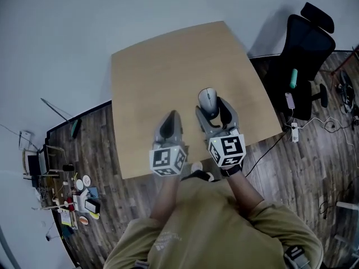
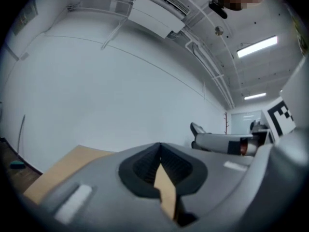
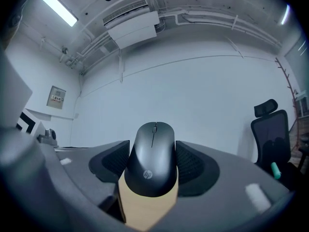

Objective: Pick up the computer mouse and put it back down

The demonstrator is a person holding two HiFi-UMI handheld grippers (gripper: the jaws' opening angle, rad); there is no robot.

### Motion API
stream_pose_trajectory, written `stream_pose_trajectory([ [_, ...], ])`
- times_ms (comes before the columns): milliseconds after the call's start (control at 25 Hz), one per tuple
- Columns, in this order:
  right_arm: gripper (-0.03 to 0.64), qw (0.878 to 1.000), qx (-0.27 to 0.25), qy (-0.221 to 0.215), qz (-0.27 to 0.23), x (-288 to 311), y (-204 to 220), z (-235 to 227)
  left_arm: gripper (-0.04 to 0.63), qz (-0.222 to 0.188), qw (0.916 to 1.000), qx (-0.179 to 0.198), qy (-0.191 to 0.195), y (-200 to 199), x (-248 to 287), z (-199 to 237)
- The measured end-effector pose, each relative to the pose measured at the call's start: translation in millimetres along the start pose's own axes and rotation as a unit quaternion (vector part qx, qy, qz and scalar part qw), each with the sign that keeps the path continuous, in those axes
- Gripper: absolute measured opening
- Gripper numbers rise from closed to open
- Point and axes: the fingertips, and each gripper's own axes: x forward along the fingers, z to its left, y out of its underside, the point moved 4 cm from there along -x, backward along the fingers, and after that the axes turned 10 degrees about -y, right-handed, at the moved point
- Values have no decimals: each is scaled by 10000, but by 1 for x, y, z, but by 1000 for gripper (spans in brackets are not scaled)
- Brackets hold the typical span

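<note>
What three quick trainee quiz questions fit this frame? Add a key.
1. Which gripper has the computer mouse between its jaws?
2. True or false: the left gripper has its jaws together, with nothing in them.
3. In the head view, what stands right of the table? A) black office chair B) sofa C) fridge
Key: 1 the right gripper; 2 true; 3 A.

The person is wearing an olive short-sleeved shirt (image 1: 213,228); the grey left tool (image 1: 170,119) and right tool (image 1: 212,108) are carrying black-and-white marker cubes (image 1: 167,159).
</note>
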Motion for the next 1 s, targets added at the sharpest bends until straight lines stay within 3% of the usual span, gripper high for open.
stream_pose_trajectory([
  [320,302,9977,-16,643,206,4,4,-57,0,210,9970,-29,744,8,64,-39],
  [600,302,9917,126,1119,615,46,34,-102,0,464,9926,-150,1112,23,118,-21],
  [800,302,9847,192,1160,1285,61,82,-149,0,846,9900,-305,1090,60,153,-23],
  [1000,302,9754,415,992,1925,82,137,-202,1,1167,9895,-273,802,92,190,-31],
])
